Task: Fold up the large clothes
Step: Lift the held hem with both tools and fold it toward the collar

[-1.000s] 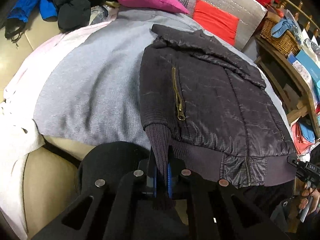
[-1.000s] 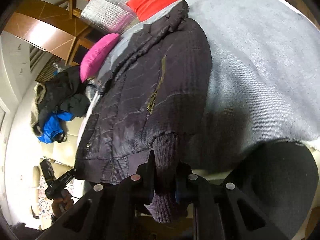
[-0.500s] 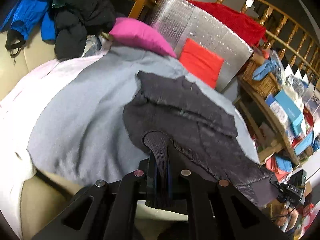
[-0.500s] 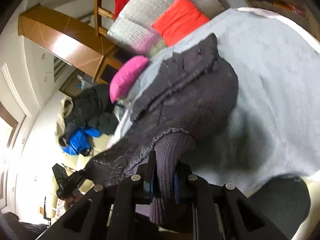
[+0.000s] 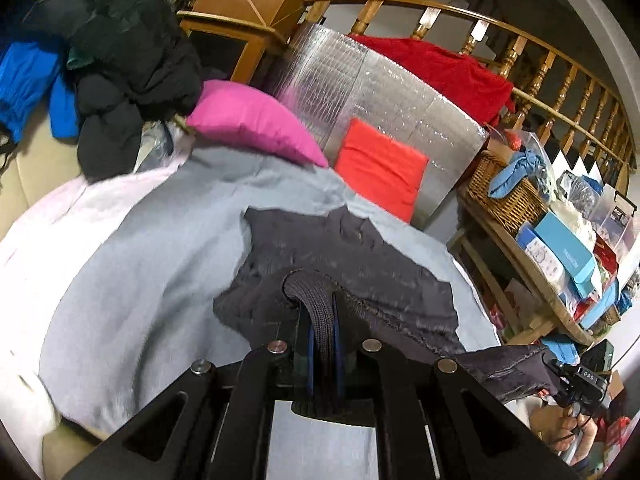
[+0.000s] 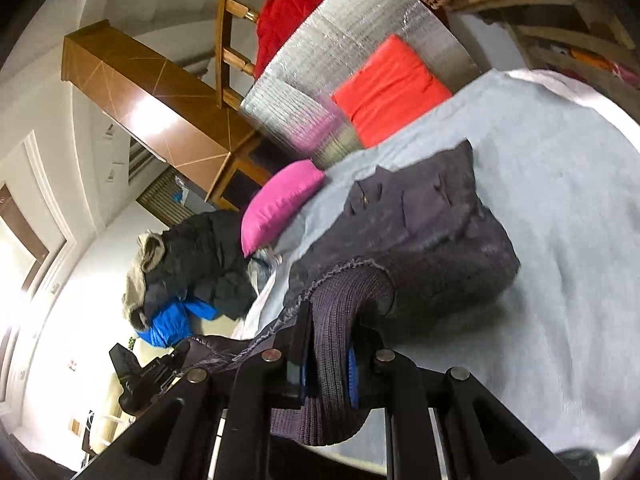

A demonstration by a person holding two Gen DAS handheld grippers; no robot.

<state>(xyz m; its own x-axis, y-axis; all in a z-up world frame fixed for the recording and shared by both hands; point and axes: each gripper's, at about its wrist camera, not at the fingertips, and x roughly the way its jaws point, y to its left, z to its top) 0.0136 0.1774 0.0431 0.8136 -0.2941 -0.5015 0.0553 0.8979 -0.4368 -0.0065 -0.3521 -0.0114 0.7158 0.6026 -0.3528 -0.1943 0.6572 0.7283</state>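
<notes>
- Left wrist view: the left gripper (image 5: 325, 344) has its fingers pinched tight on a ribbed knit cuff (image 5: 316, 300) of the dark quilted jacket (image 5: 344, 264). The jacket's far part lies on the grey blanket (image 5: 140, 272); its near hem is raised off it and stretches across to the right gripper (image 5: 576, 380), in a hand at the lower right edge.
- To fold well from here, I would carry this cuff forward toward the collar end, near the pink cushion (image 5: 252, 120), level with the other side so the hem stays taut.
- Right wrist view: the right gripper (image 6: 328, 364) also holds a ribbed cuff (image 6: 340, 304), fingers narrow around thick knit. The jacket (image 6: 432, 236) bulges upward from the blanket (image 6: 560, 208).
- Judgement: keep both grips closed until the hem lies flat over the upper body; letting go early would probably leave the puffy fabric slumped and crooked.
</notes>
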